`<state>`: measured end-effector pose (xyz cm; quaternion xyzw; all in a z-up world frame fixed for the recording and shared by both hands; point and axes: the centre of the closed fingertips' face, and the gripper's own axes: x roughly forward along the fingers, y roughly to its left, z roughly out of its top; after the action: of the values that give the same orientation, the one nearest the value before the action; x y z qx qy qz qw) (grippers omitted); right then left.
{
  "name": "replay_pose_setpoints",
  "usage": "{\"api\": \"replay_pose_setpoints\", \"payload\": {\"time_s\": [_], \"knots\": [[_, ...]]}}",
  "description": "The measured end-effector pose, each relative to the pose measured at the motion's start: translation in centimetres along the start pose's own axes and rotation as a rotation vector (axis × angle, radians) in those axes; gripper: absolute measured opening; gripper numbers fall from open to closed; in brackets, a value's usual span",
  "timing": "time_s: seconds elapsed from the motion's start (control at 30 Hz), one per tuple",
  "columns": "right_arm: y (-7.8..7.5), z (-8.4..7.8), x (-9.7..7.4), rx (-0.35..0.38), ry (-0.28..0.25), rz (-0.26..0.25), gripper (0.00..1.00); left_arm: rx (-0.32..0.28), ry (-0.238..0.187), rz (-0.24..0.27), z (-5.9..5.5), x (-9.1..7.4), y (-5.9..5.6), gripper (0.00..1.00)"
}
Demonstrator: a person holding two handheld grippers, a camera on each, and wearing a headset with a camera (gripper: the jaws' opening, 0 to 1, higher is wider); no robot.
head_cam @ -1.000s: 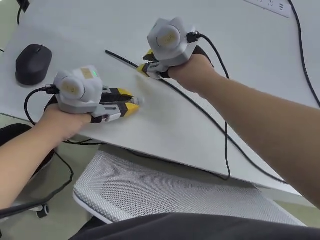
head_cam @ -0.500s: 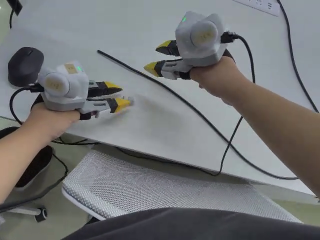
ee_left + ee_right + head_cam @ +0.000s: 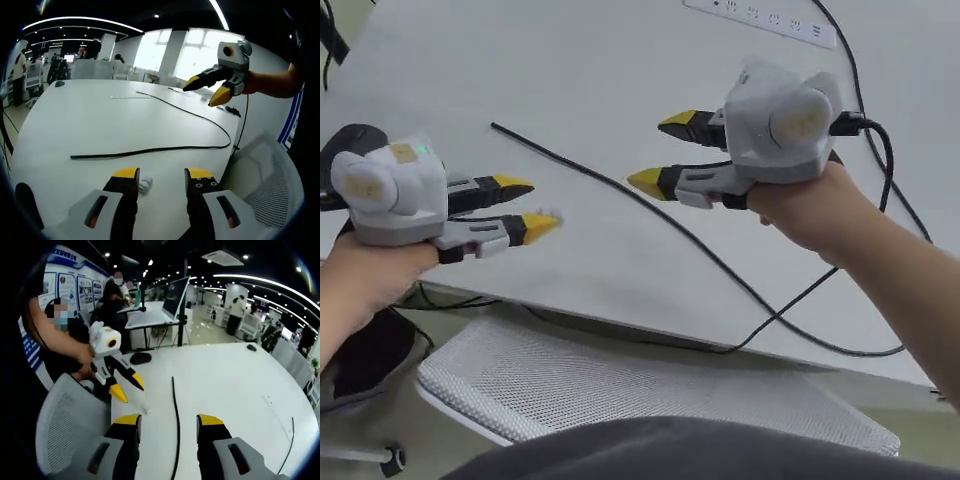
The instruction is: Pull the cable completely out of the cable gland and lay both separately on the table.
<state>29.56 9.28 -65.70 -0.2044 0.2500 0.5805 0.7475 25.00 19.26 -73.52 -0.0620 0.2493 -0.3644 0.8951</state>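
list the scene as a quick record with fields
left gripper: open
right gripper: open, empty, raised over the cable
cable: black, lying free on the white table
cable gland: small, pale, on the table between the left gripper's jaw tips, apart from the cable
status: both look laid down separately

Pale grey left gripper (image 3: pixel 535 202), right gripper (image 3: pixel 650 150), yellow-tipped black jaws; black cables (image 3: pixel 882 150)

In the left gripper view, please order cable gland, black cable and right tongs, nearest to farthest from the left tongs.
1. Cable gland, between the tips of the left tongs.
2. Black cable, lying across, just ahead.
3. Right tongs, raised, upper right.
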Motion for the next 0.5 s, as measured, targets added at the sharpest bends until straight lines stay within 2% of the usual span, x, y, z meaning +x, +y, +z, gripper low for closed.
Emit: {"api": "replay_pose_setpoints", "payload": {"time_s": [0.2, 0.27, 0.4, 0.5], "knots": [[0.8, -0.6, -3.5, 0.061, -0.048, -0.027, 0.46, -0.008, -0.013, 0.008, 0.9, -1.1, -1.5, 0.43], [1.1, -1.0, -4.6, 0.101, -0.068, -0.037, 0.48, -0.010, -0.015, 0.006, 1.1, -1.5, -1.8, 0.44], [1.3, -2.8, -6.5, 0.140, -0.069, -0.072, 0.53, -0.023, -0.026, 0.008, 1.8, -2.1, -2.8, 0.49], [1.4, -4.6, -8.0, 0.218, -0.091, -0.106, 0.58, -0.028, -0.014, 0.005, 2.0, -2.3, -3.4, 0.52]]}}
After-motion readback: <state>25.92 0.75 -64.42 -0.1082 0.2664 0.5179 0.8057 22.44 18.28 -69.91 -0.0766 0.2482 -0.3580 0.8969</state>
